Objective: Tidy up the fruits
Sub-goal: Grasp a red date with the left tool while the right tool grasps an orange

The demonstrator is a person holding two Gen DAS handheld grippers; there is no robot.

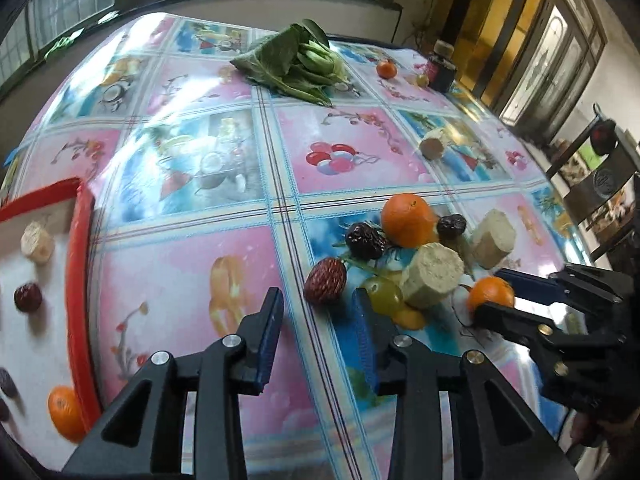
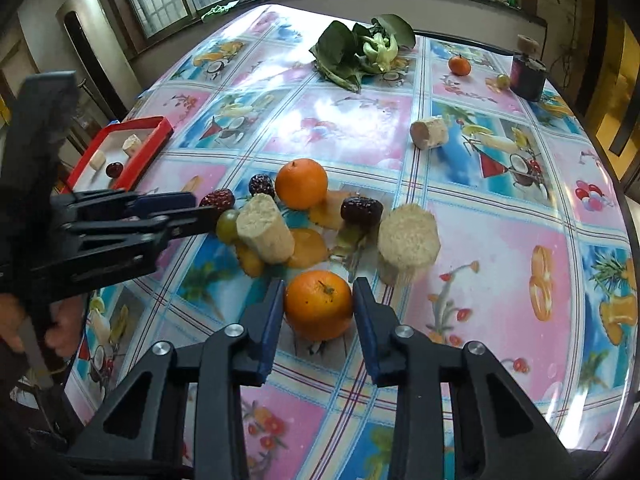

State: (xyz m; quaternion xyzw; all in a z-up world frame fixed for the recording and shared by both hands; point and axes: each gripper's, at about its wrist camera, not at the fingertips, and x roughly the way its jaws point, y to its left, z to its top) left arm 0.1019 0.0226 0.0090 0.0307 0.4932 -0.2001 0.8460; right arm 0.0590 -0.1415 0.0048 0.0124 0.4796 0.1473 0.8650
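Here, both grippers' ribbed blue pads (image 2: pixel 267 320) gape, right gripper (image 2: pixel 319 308) bracketing a round dimpled orange (image 2: pixel 319 305).

Tray (image 1: pixel 82 280) and dark fruits (image 1: pixel 8 384) cut off left.

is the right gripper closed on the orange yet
Not yet: the right gripper is open, its blue-padded fingers either side of the round orange, which sits on the patterned tablecloth.

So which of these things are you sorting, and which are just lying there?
Part of the job:
- orange between the right gripper fingers
- bigger orange
- red dates
- green grape
- red tray
- left gripper, open, near a date

Just lying about:
- leafy greens
- pale cut cylinders
- dark jar
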